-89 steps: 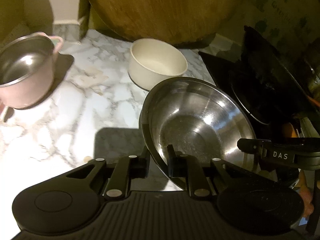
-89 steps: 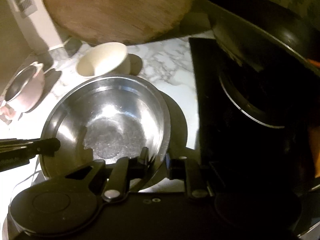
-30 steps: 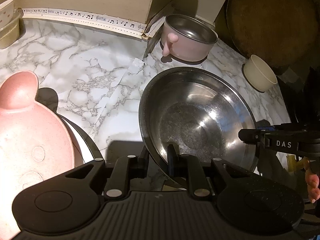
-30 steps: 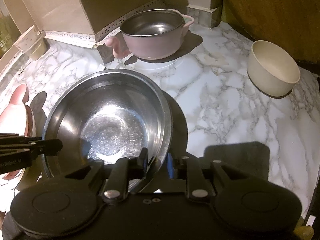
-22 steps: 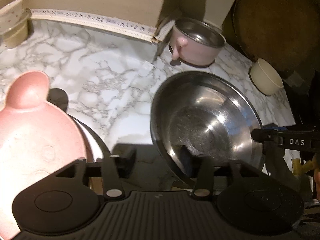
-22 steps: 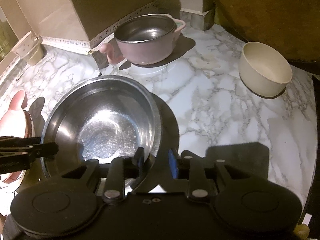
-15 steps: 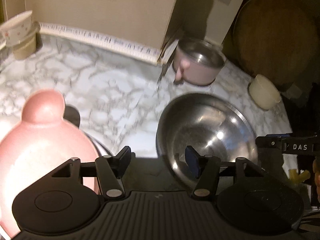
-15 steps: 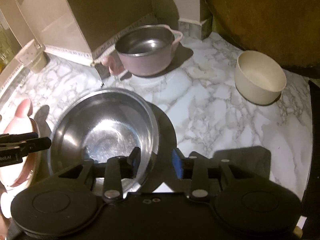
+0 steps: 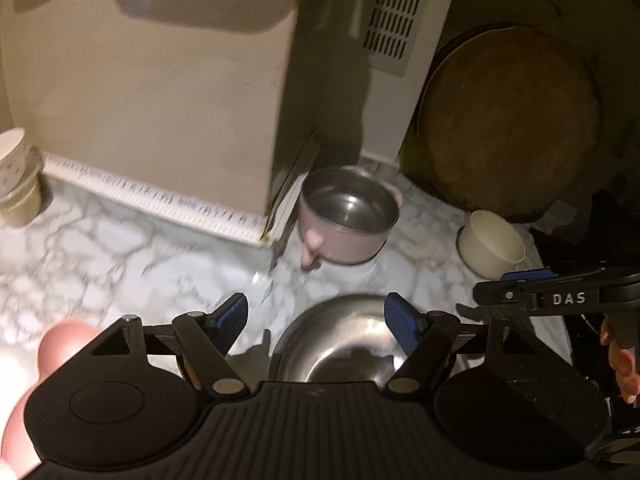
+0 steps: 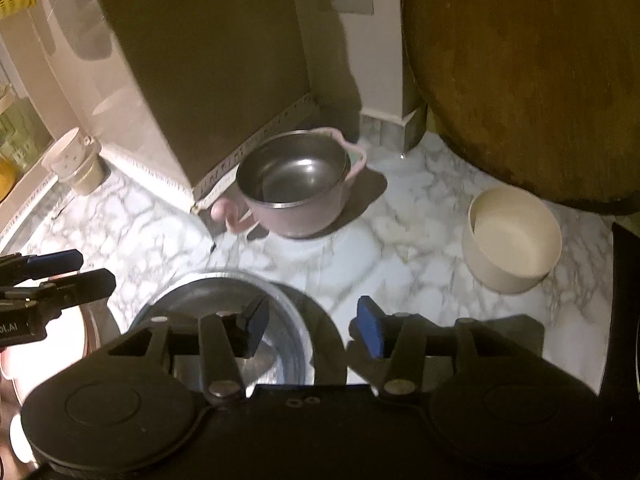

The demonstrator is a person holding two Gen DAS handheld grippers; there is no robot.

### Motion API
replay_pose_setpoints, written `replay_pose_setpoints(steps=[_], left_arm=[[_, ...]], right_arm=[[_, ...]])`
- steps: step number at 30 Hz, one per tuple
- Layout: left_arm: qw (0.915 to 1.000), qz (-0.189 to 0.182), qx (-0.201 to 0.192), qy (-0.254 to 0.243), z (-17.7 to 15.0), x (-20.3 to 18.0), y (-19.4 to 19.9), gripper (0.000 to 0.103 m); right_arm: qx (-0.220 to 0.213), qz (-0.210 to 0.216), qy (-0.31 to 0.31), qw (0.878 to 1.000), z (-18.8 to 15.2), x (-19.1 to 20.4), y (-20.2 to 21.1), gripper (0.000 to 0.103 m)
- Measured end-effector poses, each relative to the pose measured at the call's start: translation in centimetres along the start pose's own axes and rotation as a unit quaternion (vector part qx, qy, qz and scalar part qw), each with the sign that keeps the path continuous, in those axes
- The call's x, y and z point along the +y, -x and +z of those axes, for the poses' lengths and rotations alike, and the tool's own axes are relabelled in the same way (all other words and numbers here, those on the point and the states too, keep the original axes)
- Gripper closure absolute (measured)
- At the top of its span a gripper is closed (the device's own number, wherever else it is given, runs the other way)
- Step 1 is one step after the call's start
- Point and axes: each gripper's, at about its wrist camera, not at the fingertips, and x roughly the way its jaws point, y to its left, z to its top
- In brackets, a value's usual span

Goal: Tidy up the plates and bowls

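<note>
Steel bowl point(image 10: 224, 312) is down on the bench point(image 10: 400, 264), near side. Our left gripper point(image 9: 316, 316) and right gripper point(image 10: 312, 324) have just been opening, jaws apart, nothing between. Pink pot point(image 10: 296, 184) and cream bowl point(image 10: 512, 236) still unsorted, far right.

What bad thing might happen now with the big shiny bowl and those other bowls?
1. The left hand-held gripper and right hand-held gripper have just been opening, nothing pinched. Dropping back down, a finger might clip the steel bowl rim and tip it.
2. The steel bowl sits close beside the pink plate; a nudge could knock them together.
3. Reaching for the cream bowl, the right hand-held gripper might bump the pink pot.
</note>
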Motion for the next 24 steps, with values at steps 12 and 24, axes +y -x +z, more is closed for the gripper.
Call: replay_pose_setpoints(steps=[12,24], left_arm=[[0.9974,-0.009,0.023,-0.068,3.0,-3.4,-6.2,0.027],[0.9954,0.005,0.045,-0.085,3.5,-2.9,-11.8,0.028]], right_arm=[[-0.001,-0.009,-0.033,0.999,5.1,-2.6,-3.5,0.040],[0.019,-0.020,-0.068,0.997,8.9,-5.7,-9.2,0.040]])
